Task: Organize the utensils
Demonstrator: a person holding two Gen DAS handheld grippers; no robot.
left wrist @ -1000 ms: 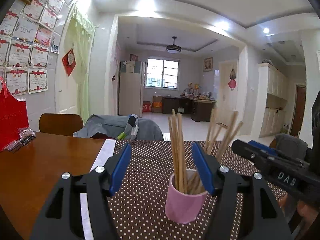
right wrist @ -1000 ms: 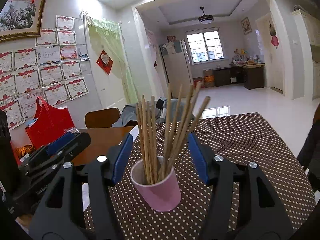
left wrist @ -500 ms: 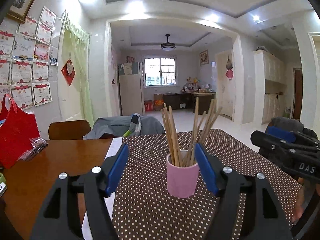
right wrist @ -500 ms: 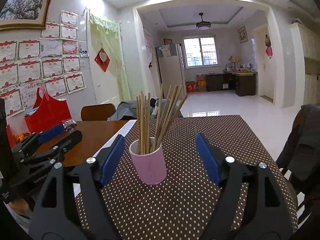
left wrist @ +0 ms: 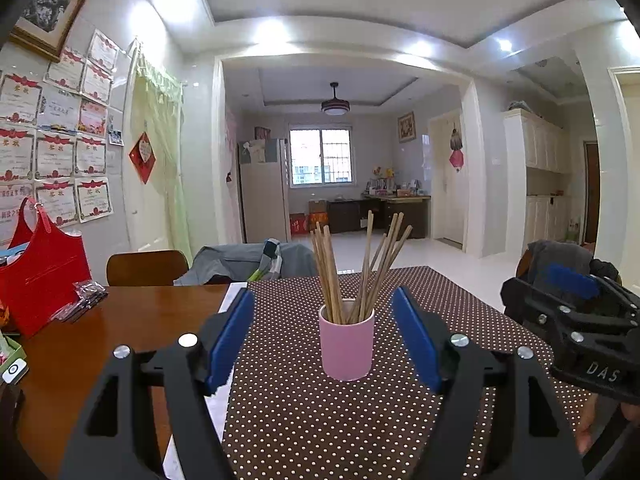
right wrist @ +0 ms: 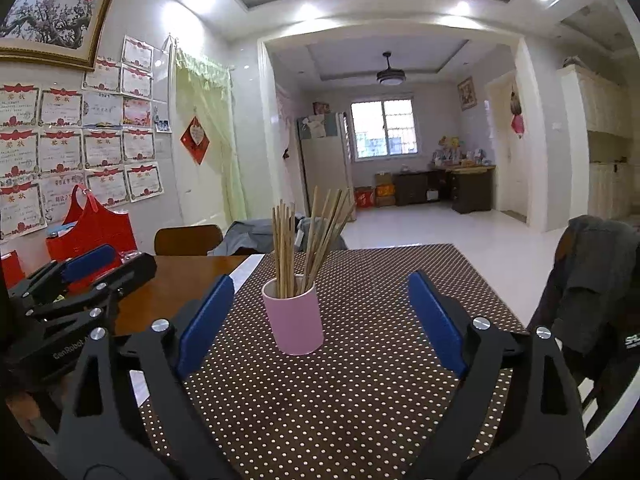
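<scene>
My left gripper [left wrist: 322, 336] is spreading its blue pads, nothing pressed between them; the pink cup [left wrist: 347, 344] of wooden chopsticks [left wrist: 356, 264] stands just beyond the tips, at frame centre on the dotted tablecloth [left wrist: 320, 420]. My right gripper [right wrist: 320, 320] is widening too, clear of the same cup, which sits left of centre in its view. A red bag [left wrist: 44, 276] rests at left on the bare wooden table [left wrist: 120, 320].

Pink cup [left wrist: 346, 344] upright on dotted cloth [left wrist: 320, 420] w/ wooden chopsticks [left wrist: 352, 268] fanned out inside
</scene>
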